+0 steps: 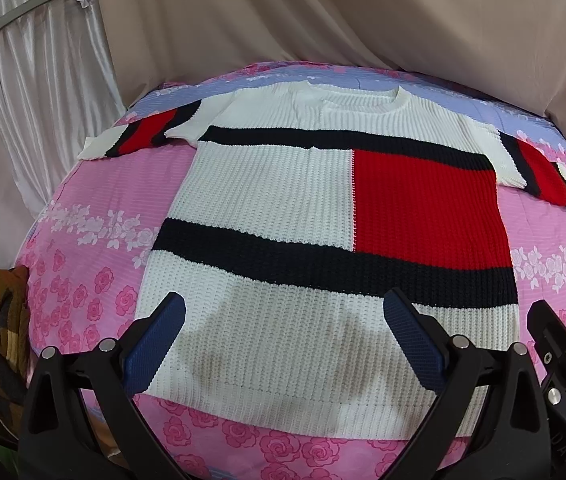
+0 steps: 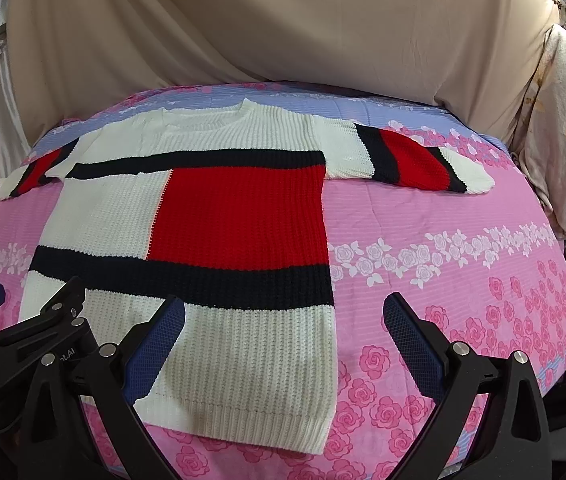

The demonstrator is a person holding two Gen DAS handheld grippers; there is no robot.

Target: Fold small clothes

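**Sweater spread flat, both grippers poised at the hem**

A chunky ribbed knit sweater in cream, red and black blocks (image 1: 323,216) lies face up on the bed, over a pink rose-printed bedsheet (image 1: 95,200). Its body is smoothed out and both short sleeves are stretched sideways, the neckline at twelve o'clock and the hem at six. I'd say it is laid this way so the fold lines are easy to reach; no fold has been made yet.

The left hand-held gripper (image 1: 283,340) hovers over the cream band above the hem, its blue-padded fingers spread wide with nothing between them. The sweater fills the view ahead of it, red panel towards one o'clock.

The right hand-held gripper (image 2: 283,340) also stands wide apart and empty. It straddles the garment's right side edge: one finger over the cream knit, the other over bare sheet, the right sleeve (image 2: 415,160) up at one o'clock. Whether either touches the cloth, I cannot tell.

A beige draped cloth (image 2: 283,32) hangs behind the bed.
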